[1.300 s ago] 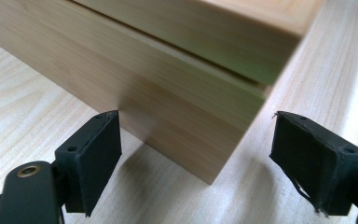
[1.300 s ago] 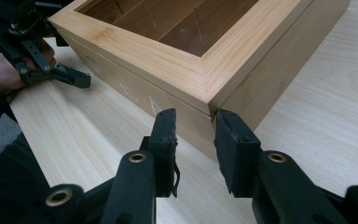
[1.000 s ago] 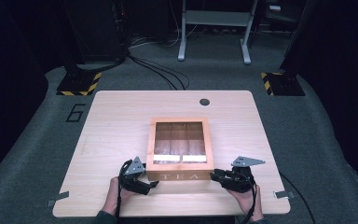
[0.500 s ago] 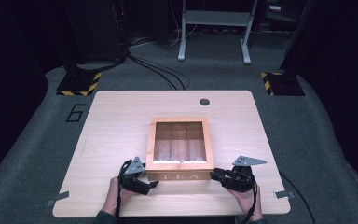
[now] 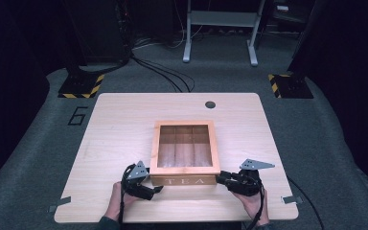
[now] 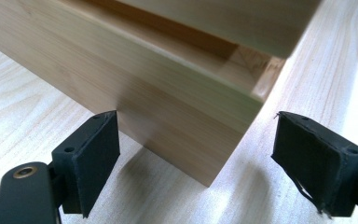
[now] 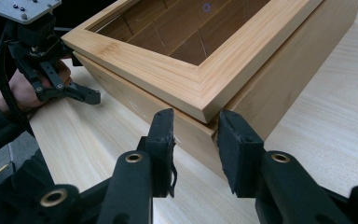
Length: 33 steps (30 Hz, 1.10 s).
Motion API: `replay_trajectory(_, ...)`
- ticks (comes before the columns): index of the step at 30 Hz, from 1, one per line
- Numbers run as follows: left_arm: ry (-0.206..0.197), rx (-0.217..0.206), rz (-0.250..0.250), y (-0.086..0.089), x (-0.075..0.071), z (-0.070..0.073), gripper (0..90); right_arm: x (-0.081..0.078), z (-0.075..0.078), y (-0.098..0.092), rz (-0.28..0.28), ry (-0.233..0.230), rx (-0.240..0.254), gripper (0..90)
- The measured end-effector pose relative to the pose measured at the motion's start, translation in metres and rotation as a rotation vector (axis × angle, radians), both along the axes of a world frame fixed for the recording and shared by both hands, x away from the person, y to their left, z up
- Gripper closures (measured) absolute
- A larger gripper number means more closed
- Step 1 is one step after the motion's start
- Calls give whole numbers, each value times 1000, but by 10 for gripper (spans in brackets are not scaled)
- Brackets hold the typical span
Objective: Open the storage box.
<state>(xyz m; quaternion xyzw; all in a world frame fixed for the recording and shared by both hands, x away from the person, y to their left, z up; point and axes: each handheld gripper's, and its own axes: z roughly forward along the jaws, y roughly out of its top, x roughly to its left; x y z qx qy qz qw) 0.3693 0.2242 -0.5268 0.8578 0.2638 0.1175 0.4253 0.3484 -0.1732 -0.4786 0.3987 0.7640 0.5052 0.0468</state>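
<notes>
At the near edge of a pale wooden bench (image 5: 124, 124), a person's two hands (image 5: 117, 199) reach in from below, each holding a black two-jaw gripper against the front corners of a wooden tea box (image 5: 184, 179). The left gripper (image 5: 148, 184) sits at the box's front left corner with its jaws spread wide; in the left gripper view that corner stands between the two black pads (image 6: 93, 154), touching neither. The right gripper (image 5: 225, 179), topped by a grey three-cornered plate (image 5: 255, 165), meets the front right corner. In the right gripper view its jaws stand partly parted just below the lid's (image 7: 186, 79) corner, close on either side of the box's vertical edge, and it cannot be told whether they press on the wood.

The box, lettered "TEA" on its front face, stands near the middle of the bench toward the person's side. Its framed, windowed lid sits slightly raised at the front, a dark gap showing beneath it, and wooden dividers (image 5: 175, 146) are visible through the pane.

Farther back, a small dark round grommet (image 5: 210, 104) marks the bench top near its far edge. Beyond lie grey carpet (image 5: 38, 143), black cables (image 5: 165, 76), two yellow-and-black striped bases (image 5: 81, 86) and the legs of a grey metal stand (image 5: 220, 33).
</notes>
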Motion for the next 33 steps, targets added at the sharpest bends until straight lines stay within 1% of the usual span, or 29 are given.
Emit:
replay_trajectory(1,0,-1,-2,1,0,0,146,0,0,0,3,-1,9,657)
replay_trajectory(10,9,-11,-4,1,0,0,144,2,0,1,-4,-7,15,635)
replay_trajectory(12,7,-10,-4,1,1,0,143,2,0,1,-3,-13,15,634)
replay_trajectory(15,5,-6,-5,1,1,0,142,3,1,0,-5,-19,31,631)
replay_trajectory(18,5,-6,-5,1,1,0,142,3,1,1,-8,-25,30,631)
replay_trajectory(25,5,-8,-4,1,1,0,142,3,2,0,-10,-21,43,630)
replay_trajectory(26,6,-9,-5,1,1,0,142,3,2,0,-8,-27,46,634)
replay_trajectory(27,5,-8,-5,1,1,0,142,4,2,0,6,-27,68,637)
replay_trajectory(28,9,-12,-4,1,0,0,142,4,2,3,26,-29,78,637)
replay_trajectory(29,7,-11,-4,1,0,0,142,4,3,8,27,-36,55,635)
replay_trajectory(30,7,-11,-4,1,0,0,142,4,3,8,27,-36,55,635)
replay_trajectory(31,8,-13,-3,1,0,0,143,6,4,13,29,-46,45,634)
replay_trajectory(33,9,-15,-3,1,0,0,143,8,4,16,29,-51,38,633)
